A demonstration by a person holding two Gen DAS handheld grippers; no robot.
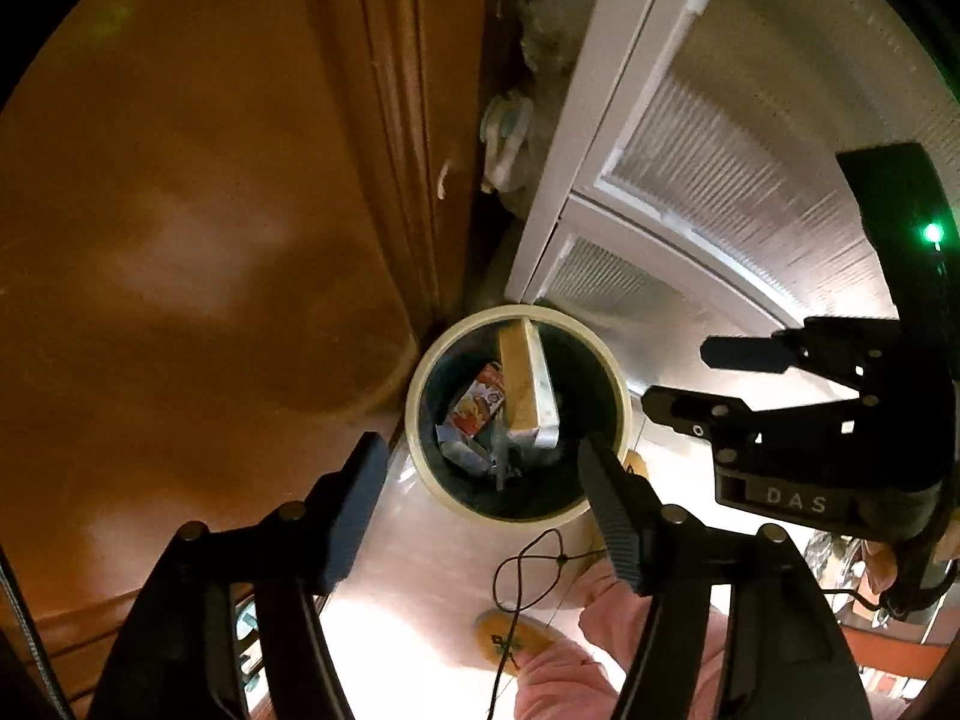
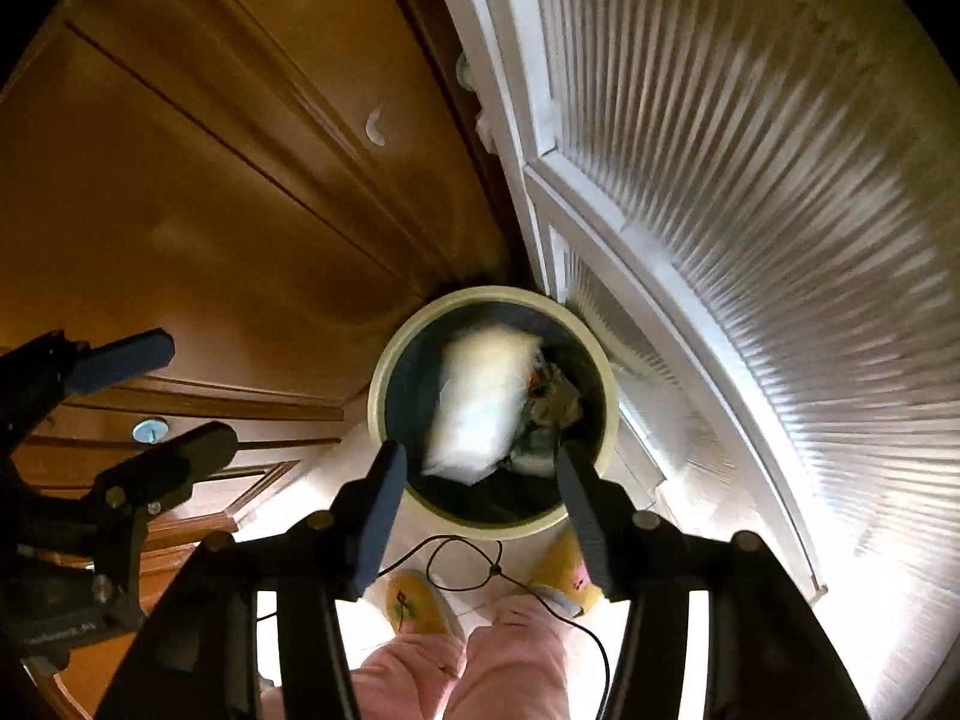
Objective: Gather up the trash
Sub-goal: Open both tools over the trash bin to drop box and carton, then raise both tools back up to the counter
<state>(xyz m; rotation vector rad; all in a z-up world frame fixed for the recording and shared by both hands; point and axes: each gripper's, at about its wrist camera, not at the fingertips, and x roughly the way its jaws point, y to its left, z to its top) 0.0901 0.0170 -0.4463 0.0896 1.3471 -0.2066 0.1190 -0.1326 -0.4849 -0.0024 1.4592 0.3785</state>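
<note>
A round bin with a cream rim [image 1: 420, 456] [image 2: 384, 354] and dark liner stands on the floor in the corner below both grippers. In the left wrist view it holds a tan and white box [image 1: 528, 384], a red printed carton [image 1: 477, 405] and crumpled wrappers. In the right wrist view a blurred white packet [image 2: 480, 402] is over the bin's mouth, apart from the fingers. My left gripper [image 1: 480, 480] is open and empty above the bin. My right gripper [image 2: 480, 480] is open and empty above it; it also shows in the left wrist view [image 1: 678, 378].
A brown wooden cabinet [image 1: 210, 210] rises on the left and a white door with ribbed glass [image 2: 750, 210] on the right. The person's pink trousers [image 2: 480, 660], yellow slippers [image 2: 420, 600] and a thin black cable [image 2: 480, 570] are beside the bin.
</note>
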